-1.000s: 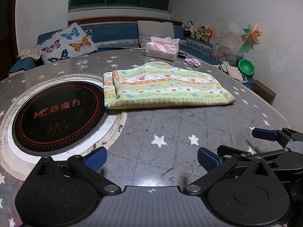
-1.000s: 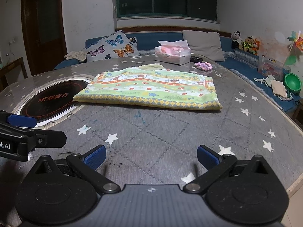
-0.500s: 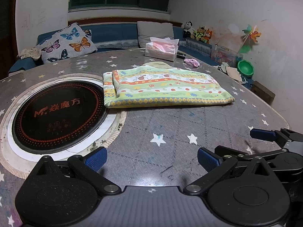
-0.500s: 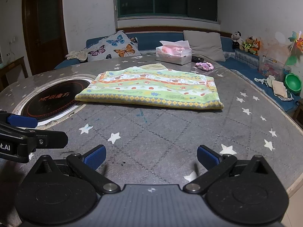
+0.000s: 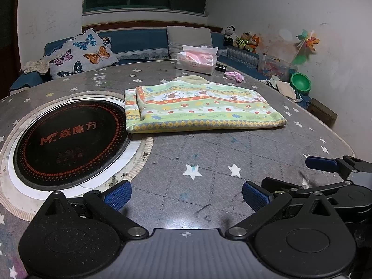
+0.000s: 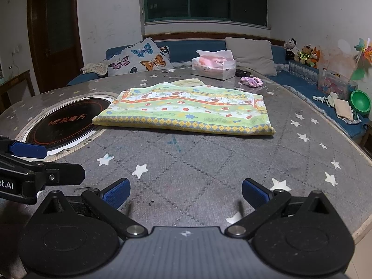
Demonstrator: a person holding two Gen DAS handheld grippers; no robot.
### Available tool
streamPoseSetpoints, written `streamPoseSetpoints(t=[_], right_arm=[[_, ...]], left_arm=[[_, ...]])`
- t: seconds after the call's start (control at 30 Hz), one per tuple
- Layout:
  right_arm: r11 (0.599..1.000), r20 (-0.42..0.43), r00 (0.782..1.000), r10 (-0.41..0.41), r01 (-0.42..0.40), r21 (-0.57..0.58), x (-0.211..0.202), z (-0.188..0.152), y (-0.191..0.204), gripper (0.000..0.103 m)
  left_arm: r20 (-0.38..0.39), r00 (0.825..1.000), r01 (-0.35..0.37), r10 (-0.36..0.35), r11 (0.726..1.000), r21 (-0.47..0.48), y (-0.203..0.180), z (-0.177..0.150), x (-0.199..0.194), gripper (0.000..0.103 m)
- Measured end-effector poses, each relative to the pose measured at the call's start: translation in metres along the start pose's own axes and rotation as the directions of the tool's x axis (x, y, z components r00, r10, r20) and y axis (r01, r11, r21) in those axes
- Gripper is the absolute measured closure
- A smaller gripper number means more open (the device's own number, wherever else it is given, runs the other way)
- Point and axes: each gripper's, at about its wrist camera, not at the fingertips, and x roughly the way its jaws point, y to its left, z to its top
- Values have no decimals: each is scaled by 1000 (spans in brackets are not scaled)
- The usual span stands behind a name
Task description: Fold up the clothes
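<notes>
garment [image 5: 200, 107]: striped green/orange printed cloth, lies flat as a folded rectangle on the far-middle of the table [image 5: 209, 162], its left end touching the rim of the round cooktop [image 5: 69, 144]
long axis: runs left-right across both views, diamond-trim edge toward the grippers
left gripper [image 5: 186, 194]: fingers spread apart, holds nothing, low over near table, garment lies ahead and slightly right
right gripper [image 6: 184, 191]: fingers spread apart, holds nothing, garment straight ahead, well apart
nearer: about equal; left gripper lines up with the left end by the cooktop, right gripper with the right end
stage: garment already lies folded; fits either a finished fold or one more half-fold due, cannot settle which
far clutter: tissue box [image 6: 212, 67] and pink scrunchie [image 6: 251, 81] beyond the garment, apart from it
</notes>
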Motion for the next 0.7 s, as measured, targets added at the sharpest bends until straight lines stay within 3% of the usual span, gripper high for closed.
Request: streamPoseSetpoints(t=[0.7], right_arm=[[1000, -19, 1000, 9, -9, 0, 14, 5, -1, 0]], left_arm=[[-10, 1000, 5, -4, 1000, 19, -2, 9, 9, 0]])
